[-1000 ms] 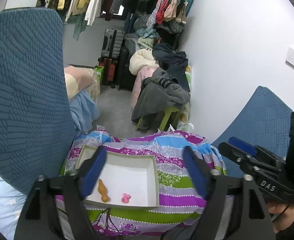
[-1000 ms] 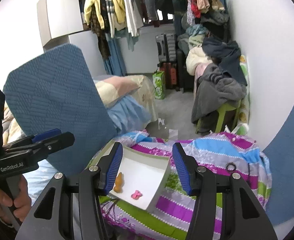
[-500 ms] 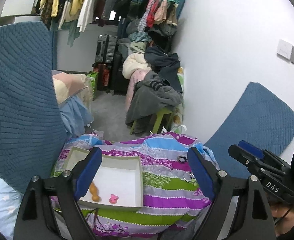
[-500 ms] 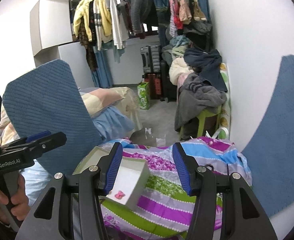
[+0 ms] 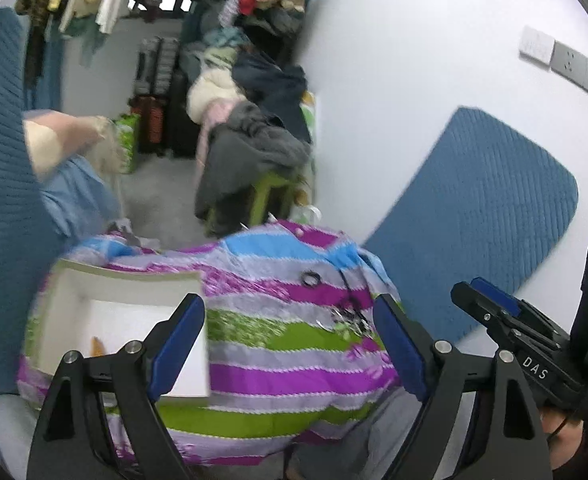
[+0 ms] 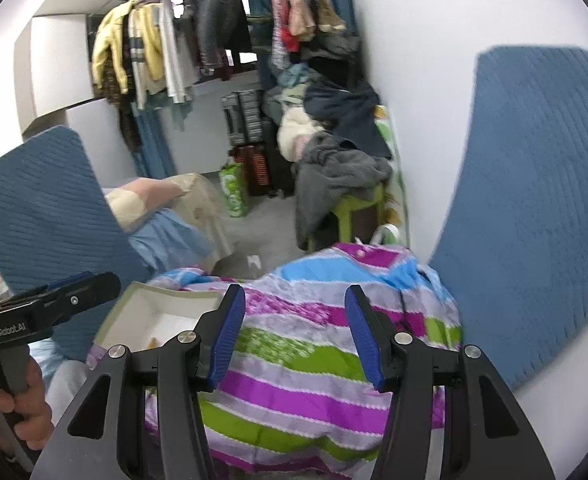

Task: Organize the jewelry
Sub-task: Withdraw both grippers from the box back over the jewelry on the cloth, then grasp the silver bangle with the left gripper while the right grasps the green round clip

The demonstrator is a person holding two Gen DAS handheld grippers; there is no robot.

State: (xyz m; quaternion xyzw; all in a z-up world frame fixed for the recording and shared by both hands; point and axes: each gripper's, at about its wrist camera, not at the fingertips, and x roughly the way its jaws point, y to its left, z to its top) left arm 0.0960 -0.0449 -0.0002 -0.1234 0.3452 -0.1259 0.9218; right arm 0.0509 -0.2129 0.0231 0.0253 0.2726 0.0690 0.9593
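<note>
Striped crumpled cloth [image 5: 278, 360] over tabletop, white square box [image 5: 70, 300] at left edge, quilted blue cushions, both claws spread, empty.

a home bedroom: hanging clothes [image 6: 150, 56], suitcases [image 6: 250, 120], bedding [image 6: 166, 240].

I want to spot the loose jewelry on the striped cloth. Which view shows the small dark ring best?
The left wrist view: the dark ring lies unobstructed on the striped cloth. In the right wrist view I cannot make it out; the cloth there is blurred.

striped cloth cover [image 5: 278, 360], matt white card box [image 5: 74, 304]
</note>
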